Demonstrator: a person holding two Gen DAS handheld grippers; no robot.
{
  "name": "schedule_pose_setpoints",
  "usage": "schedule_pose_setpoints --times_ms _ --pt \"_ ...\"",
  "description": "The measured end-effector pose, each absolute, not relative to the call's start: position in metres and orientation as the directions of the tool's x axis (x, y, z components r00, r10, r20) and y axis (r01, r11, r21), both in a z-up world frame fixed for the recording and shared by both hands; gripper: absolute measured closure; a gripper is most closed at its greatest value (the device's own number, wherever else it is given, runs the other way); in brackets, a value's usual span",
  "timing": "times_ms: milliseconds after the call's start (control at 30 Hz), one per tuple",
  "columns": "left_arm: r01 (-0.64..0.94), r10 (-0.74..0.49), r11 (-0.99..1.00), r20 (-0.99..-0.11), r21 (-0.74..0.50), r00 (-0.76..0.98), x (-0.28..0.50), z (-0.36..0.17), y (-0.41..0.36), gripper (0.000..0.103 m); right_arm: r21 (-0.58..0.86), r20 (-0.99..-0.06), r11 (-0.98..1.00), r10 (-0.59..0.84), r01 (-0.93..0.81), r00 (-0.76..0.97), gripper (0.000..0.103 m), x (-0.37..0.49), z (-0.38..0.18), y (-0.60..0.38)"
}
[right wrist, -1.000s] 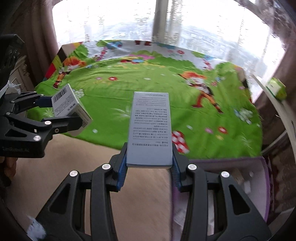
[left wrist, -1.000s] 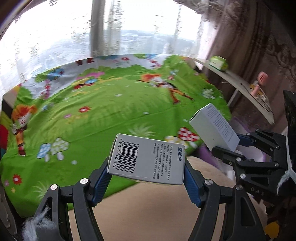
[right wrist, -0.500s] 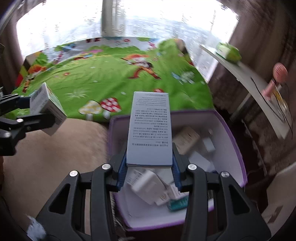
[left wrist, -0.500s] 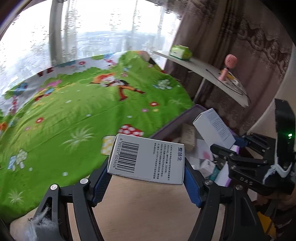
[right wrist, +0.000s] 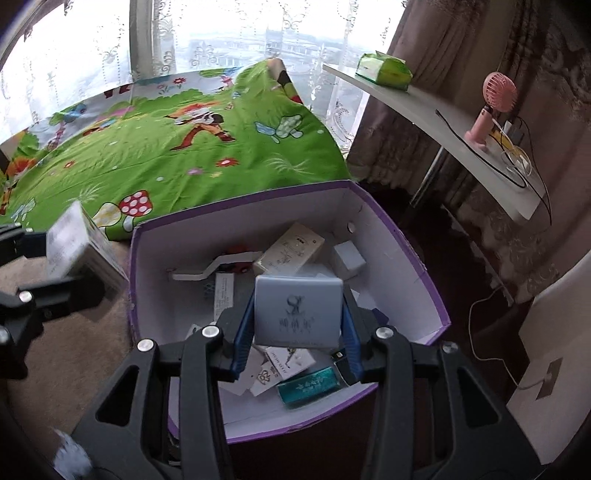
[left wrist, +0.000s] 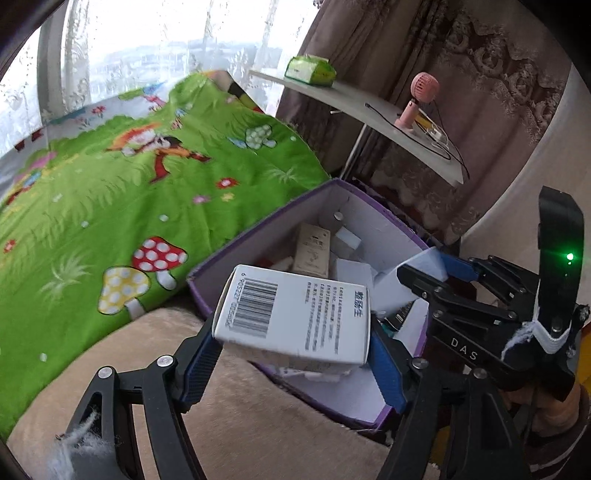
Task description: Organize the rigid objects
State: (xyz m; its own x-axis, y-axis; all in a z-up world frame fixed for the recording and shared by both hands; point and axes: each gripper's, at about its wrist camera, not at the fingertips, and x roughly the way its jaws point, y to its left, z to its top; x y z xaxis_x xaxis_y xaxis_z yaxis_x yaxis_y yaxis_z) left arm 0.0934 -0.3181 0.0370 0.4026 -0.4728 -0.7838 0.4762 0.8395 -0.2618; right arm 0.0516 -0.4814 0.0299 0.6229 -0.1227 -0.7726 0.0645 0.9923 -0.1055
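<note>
Deposit step: left gripper (left wrist: 291,350), jaws opening around barcode box (left wrist: 295,314), and right gripper (right wrist: 297,332), clamping grey box (right wrist: 297,312), need lowering into purple bin (right wrist: 406,240) at frame centre before full release.

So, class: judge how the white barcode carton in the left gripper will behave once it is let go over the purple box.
The white barcode carton looks stiff: its edges stay crisp. Probably light, being thin card. The left gripper is opening around it, so it will likely drop flat-sided into the purple box without rolling.

Home bedroom: bed under a cartoon-print green sheet (right wrist: 155,162), lace-curtained window (right wrist: 236,33), patterned drapes (left wrist: 491,74), pink desk fan (right wrist: 493,107) on a shelf (right wrist: 424,110).
</note>
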Motion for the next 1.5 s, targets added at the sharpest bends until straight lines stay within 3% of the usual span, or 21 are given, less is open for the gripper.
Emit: schedule_pose_setpoints --times_ms 167,400,667,1000,1500 --pt "0.43 -0.477 0.849 -0.795 -0.306 0.375 0.094 0.027 -0.313 0.02 -0.101 -0.774 0.991 -0.133 0.086 0.619 0.036 0.051 0.029 -0.485" --pt "0.395 -0.444 0.864 -0.844 -0.314 0.301 0.087 0.007 -0.314 0.019 -0.116 -0.781 0.986 -0.165 0.119 0.602 0.023 0.048 0.028 -0.488" --pt "0.447 -0.442 0.843 -0.857 -0.298 0.264 0.084 -0.001 -0.325 0.001 -0.094 -0.798 0.986 -0.157 0.136 0.582 0.021 0.045 0.022 -0.492" --pt "0.407 -0.485 0.839 -0.835 -0.361 0.26 0.089 0.0 -0.317 0.001 -0.057 -0.816 0.986 -0.136 0.157 0.562 0.021 0.043 0.014 -0.496" --pt "0.396 -0.48 0.845 -0.836 -0.359 0.266 0.092 -0.001 -0.318 0.001 -0.052 -0.818 0.987 -0.131 0.155 0.561 0.021 0.045 0.014 -0.498"
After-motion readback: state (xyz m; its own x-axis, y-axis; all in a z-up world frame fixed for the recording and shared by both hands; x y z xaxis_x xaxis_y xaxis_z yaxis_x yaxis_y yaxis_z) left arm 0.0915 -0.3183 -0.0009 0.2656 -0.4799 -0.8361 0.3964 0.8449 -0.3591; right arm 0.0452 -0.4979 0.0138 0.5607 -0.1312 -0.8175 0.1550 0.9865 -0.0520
